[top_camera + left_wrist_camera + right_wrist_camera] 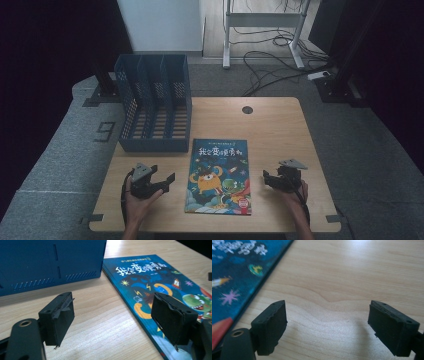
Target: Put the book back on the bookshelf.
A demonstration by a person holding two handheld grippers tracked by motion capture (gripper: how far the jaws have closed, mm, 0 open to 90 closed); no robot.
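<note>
One flat blue picture book [219,176]

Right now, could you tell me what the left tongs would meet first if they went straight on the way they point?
Probably the picture book: the open left tongs point at its near edge, with bare table between. The blue file rack stands off to the side, though depth is unclear.

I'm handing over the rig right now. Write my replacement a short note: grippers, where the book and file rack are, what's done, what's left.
Left gripper: open, holding nothing, on the table just left of the book.
Right gripper: open, holding nothing, right of the book, apart from it.
Book: lies flat, cover up, at the table's front middle.
File rack: blue, at the far left of the table, slots look empty.
Done: nothing yet; the book is untouched.
Left: probably grip the book and stand it in a rack slot.
</note>
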